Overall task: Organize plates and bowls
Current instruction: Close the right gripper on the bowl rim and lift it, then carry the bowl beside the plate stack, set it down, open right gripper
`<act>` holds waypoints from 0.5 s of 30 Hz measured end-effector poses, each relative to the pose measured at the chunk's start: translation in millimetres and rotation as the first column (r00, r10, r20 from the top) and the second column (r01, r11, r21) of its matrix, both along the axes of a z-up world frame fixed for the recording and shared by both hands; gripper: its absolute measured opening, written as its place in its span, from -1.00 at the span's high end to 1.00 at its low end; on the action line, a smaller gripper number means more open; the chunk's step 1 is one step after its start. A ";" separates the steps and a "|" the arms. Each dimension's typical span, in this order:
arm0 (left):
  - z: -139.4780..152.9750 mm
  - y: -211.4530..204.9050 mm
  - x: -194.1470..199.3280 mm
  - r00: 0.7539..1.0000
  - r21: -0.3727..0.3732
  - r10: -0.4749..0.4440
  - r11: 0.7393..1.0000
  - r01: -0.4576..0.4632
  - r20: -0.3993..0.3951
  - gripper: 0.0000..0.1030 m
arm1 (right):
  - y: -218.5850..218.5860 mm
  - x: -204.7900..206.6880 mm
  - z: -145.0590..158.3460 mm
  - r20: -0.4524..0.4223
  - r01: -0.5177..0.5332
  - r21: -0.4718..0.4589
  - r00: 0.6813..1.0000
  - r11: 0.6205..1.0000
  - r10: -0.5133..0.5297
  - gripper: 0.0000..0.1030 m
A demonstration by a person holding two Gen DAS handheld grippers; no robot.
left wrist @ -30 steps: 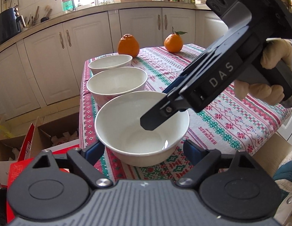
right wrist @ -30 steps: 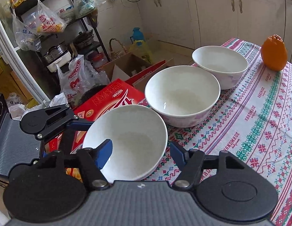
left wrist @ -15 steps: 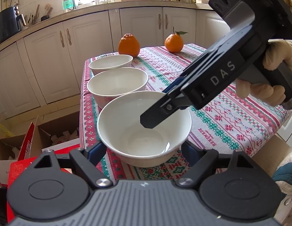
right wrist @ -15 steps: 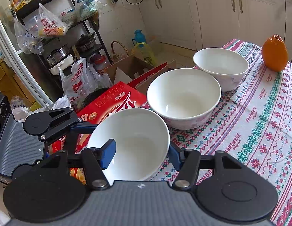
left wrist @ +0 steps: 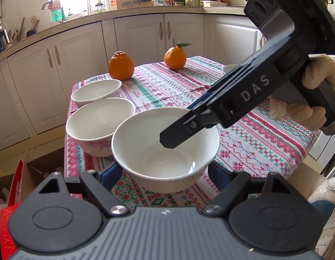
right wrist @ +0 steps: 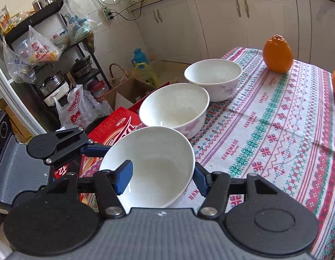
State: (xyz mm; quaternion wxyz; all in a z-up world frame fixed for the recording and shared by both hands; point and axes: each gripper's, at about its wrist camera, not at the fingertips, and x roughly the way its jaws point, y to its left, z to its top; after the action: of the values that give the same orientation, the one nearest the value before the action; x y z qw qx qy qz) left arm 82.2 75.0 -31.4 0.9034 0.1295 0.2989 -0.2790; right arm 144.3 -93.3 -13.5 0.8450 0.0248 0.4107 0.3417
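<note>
Three white bowls stand in a row along the table's left edge. The nearest bowl [left wrist: 145,149] [right wrist: 158,166] is tilted and held by both grippers. My left gripper [left wrist: 163,173] spans its whole width, a blue pad pressed on each side of the wall. My right gripper [right wrist: 162,179] [left wrist: 182,123] pinches its rim, one finger inside and one outside. The middle bowl [left wrist: 98,125] [right wrist: 174,108] and the far bowl [left wrist: 96,91] [right wrist: 213,75] sit untouched behind it. In the right wrist view one left finger [right wrist: 96,149] touches the held bowl's far side.
Two oranges [left wrist: 121,65] [left wrist: 175,57] stand at the far end of the patterned tablecloth [left wrist: 264,143]. A white dish rim [left wrist: 230,68] peeks out behind the right gripper. Cardboard boxes [left wrist: 26,173], a red carton [right wrist: 115,127] and a cluttered rack [right wrist: 48,65] are beside the table's left edge.
Both grippers closed in on the nearest bowl. They then carried it a little to the right, away from the table's edge, with its rim tilting.
</note>
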 end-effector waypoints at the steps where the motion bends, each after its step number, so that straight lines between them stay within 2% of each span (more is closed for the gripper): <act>1: 0.2 -4.6 2.3 1.000 0.000 -0.013 1.000 0.013 -0.002 -0.66 | -5.6 -0.7 0.5 0.003 0.015 -0.003 1.000 1.000 -0.015 -0.28; 15: -1.7 -62.4 29.1 0.991 -0.009 -0.136 0.991 0.136 0.017 -0.66 | -66.9 -0.1 3.4 0.041 0.167 -0.029 0.985 0.985 -0.166 -0.28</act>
State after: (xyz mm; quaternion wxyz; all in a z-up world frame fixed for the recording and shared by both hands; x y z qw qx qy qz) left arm 111.3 12.6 -33.2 0.8853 0.1472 0.2806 -0.3404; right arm 144.2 -160.2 -10.0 0.8786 0.0389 0.3963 0.2635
